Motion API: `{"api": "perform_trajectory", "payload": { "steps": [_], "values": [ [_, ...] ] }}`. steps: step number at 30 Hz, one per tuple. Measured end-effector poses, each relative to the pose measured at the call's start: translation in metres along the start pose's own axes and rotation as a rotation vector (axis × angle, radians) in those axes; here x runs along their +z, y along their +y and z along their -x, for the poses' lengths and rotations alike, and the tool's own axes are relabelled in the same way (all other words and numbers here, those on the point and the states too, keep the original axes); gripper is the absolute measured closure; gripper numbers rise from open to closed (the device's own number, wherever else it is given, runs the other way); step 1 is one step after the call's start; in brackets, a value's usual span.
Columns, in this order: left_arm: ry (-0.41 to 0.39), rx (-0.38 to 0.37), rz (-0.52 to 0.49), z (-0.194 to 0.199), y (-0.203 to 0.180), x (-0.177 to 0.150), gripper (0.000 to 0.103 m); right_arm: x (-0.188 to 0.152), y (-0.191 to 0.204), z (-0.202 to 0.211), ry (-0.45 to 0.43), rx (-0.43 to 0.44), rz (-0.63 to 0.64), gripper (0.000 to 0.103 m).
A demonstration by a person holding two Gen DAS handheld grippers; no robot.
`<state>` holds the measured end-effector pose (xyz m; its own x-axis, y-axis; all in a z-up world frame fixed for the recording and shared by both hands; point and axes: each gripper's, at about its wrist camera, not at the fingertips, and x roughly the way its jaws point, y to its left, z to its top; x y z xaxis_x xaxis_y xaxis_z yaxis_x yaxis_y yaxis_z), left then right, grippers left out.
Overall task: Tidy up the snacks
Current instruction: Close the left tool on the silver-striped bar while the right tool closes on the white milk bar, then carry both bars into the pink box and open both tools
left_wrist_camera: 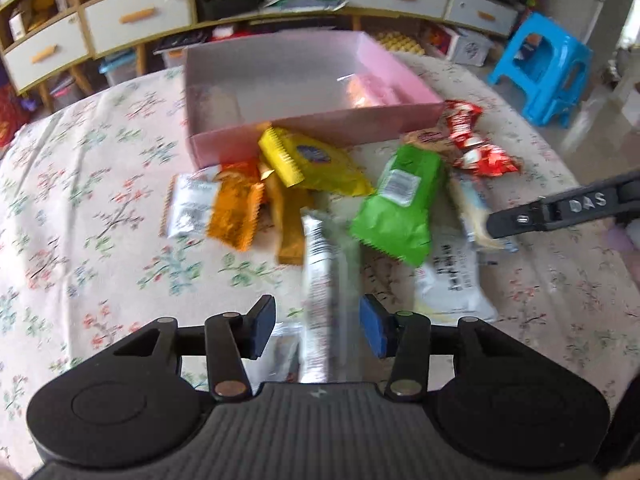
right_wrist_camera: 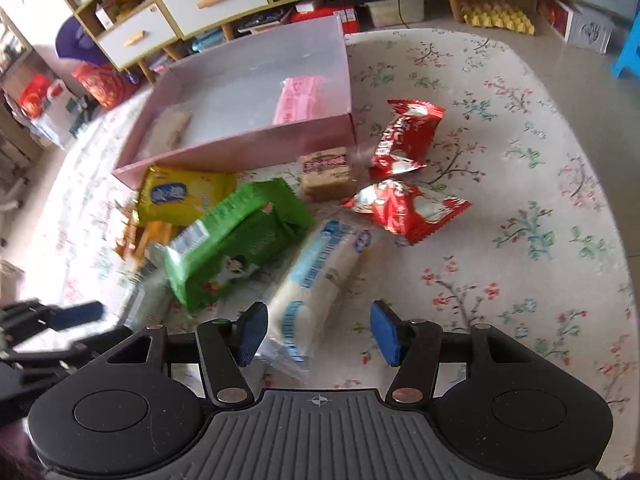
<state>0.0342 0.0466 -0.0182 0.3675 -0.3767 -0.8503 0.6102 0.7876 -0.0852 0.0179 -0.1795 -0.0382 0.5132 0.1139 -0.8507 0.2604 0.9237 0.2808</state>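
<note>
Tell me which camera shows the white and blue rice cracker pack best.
The right wrist view: the rice cracker pack lies whole and centred there. The left wrist view catches only a blurred sliver beside the green packet.

A pink box (left_wrist_camera: 320, 128) sits on a cream cloth (left_wrist_camera: 100, 208) printed with red and green flower sprigs, among a yellow packet (left_wrist_camera: 316, 160), a green packet (left_wrist_camera: 400, 208), an orange packet (left_wrist_camera: 236, 208), two red-and-white packets (right_wrist_camera: 404, 136), a silver wrapper (left_wrist_camera: 324, 280) and a blue stool (left_wrist_camera: 544, 64).

pink box (right_wrist_camera: 248, 152): 1 | red packets (right_wrist_camera: 404, 136): 2 | green packet (right_wrist_camera: 240, 240): 1 | yellow packet (right_wrist_camera: 184, 196): 1
</note>
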Motion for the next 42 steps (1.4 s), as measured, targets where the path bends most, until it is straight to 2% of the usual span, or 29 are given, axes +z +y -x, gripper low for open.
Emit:
{"api": "perform_trajectory", "payload": {
  "steps": [4,7,10,13,15,16,22,33,42],
  "values": [
    [-0.007,-0.033,-0.029,-0.004,-0.008,0.002,0.057,0.003,-0.003,-0.005,-0.006,0.073,-0.057,0.048],
    [0.0,-0.015,-0.052,-0.012,-0.013,0.001,0.058,0.005,-0.001,-0.015,-0.01,0.067,-0.078,0.048],
    [0.0,0.011,-0.076,-0.021,-0.017,-0.001,0.058,0.005,0.002,-0.024,-0.021,0.027,-0.06,0.056],
    [0.018,0.033,-0.089,-0.028,-0.016,-0.006,0.064,0.003,0.002,-0.027,-0.027,0.012,-0.05,0.059],
    [-0.006,0.068,-0.125,-0.029,-0.018,-0.008,0.074,0.003,0.002,-0.026,-0.031,0.014,-0.046,0.062],
    [-0.008,0.073,-0.129,-0.028,-0.019,-0.007,0.074,0.003,0.001,-0.025,-0.032,0.014,-0.045,0.065],
    [-0.006,0.037,-0.053,-0.02,-0.008,-0.003,0.076,0.003,-0.007,-0.015,-0.032,0.035,-0.078,0.07],
    [-0.009,-0.02,0.054,0.004,0.008,0.001,0.076,0.0,-0.01,0.005,-0.028,0.093,-0.102,0.071],
    [-0.088,-0.03,0.083,0.027,0.014,0.01,0.076,-0.001,-0.007,0.028,-0.075,0.143,-0.097,0.072]
  ]
}}
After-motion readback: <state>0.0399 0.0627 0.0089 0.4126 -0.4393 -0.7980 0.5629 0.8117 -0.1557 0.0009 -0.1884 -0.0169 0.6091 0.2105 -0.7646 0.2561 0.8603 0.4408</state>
